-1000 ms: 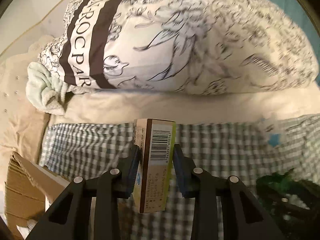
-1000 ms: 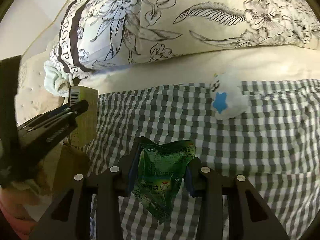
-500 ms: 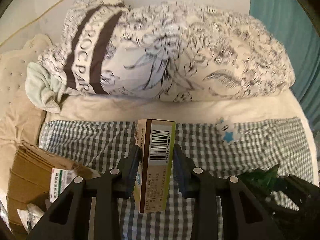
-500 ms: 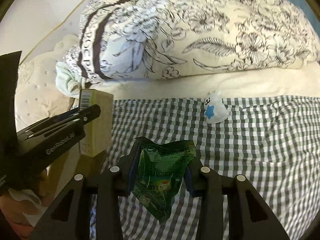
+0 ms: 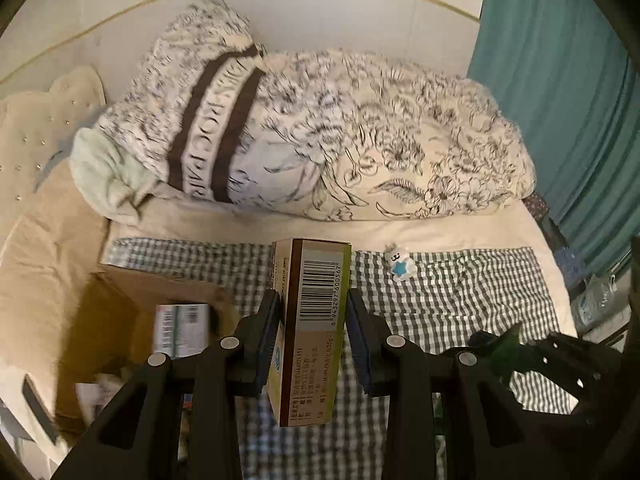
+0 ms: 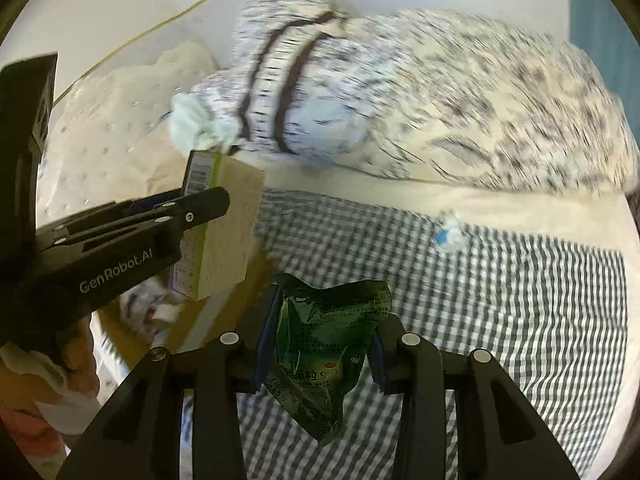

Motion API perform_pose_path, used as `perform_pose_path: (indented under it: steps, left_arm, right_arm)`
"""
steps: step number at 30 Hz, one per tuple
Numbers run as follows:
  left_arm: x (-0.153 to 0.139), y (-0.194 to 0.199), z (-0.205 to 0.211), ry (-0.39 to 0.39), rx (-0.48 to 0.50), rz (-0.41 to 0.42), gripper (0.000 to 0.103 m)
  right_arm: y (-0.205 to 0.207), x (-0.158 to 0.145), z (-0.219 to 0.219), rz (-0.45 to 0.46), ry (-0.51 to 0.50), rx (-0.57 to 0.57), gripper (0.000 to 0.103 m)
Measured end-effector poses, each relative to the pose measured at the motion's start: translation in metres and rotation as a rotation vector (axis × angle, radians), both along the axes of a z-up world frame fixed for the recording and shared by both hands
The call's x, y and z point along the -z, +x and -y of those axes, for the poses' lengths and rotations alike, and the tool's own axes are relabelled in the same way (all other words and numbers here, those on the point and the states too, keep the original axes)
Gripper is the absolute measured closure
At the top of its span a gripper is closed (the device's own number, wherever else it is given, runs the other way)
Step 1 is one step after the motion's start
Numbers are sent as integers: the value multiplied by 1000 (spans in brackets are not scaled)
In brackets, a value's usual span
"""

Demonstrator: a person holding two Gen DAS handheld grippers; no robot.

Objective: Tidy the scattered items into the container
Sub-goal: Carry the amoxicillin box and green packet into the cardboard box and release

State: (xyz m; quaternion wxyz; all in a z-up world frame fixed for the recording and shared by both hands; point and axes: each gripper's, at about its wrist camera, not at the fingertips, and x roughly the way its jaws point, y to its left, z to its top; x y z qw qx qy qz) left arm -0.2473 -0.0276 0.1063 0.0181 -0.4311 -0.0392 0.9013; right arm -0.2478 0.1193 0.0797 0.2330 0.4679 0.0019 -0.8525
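I've got both loads in hand rn: left gripper [image 5: 310, 336] is pinching a tall medicine box [image 5: 310, 320] upright w/ the barcode facing me, and right gripper [image 6: 320, 344] is pinching a crumpled green sachet [image 6: 326, 344] by its sides. Both are held in the air over the checked blanket [image 5: 460, 304] on the bed, not in the container. The cardboard box [image 5: 120, 300] sits open at the blanket's left edge, and it holds at least one white-green carton [image 5: 182, 330] plus some paper-ish bits I can't make out. So partway done imo: some stuff is boxed, two items in transit. One thing I see left on the blanket is the small white toy w/ a blue star [image 5: 400, 262], lying well apart from the box, near the floral duvet [image 5: 360, 140]. Next, by my read, swing both loads over the box opening.
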Motion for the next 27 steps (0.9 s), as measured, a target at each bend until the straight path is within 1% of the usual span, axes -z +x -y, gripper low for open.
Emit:
perform_pose_path:
  steps: [2,5,9,11,15,19,22,23,24,25,26,27]
  left_arm:
    - [-14,13,22,12,-11,9,70]
    - [-22,29,55,-18,-51,23,70]
    - [-15,52,103,-62,-150,48,70]
    - [-5,64,129,-50,-228,65,70]
    - [19,77,169,2,-316,92,70]
    - [47,80,188,10,-331,134,70]
    - [63,77,198,12,-345,142,69]
    - [66,79,199,19,-353,136,67]
    - [68,79,200,23,-362,124,57]
    - [68,78,200,20,-366,110,32]
    - [67,78,200,10,-375,97,17]
    - [65,79,198,-8,-391,79,3]
  right_arm:
    - [12,-17,19,-16,11,-42,65]
    - [23,-35,43,-18,9,-81,65]
    - [29,-50,84,-12,-19,-171,65]
    - [26,-51,110,-22,-16,-228,65]
    - [16,-42,159,-3,-55,-316,65]
    - [7,-17,202,38,-61,-352,65]
    - [4,-1,219,61,-66,-361,64]
    - [3,4,224,71,-79,-364,62]
    - [2,6,226,72,-89,-357,62]
    - [0,6,227,79,-119,-356,51]
    - [0,4,226,83,-163,-362,36]
    - [-2,0,225,71,-186,-358,30]
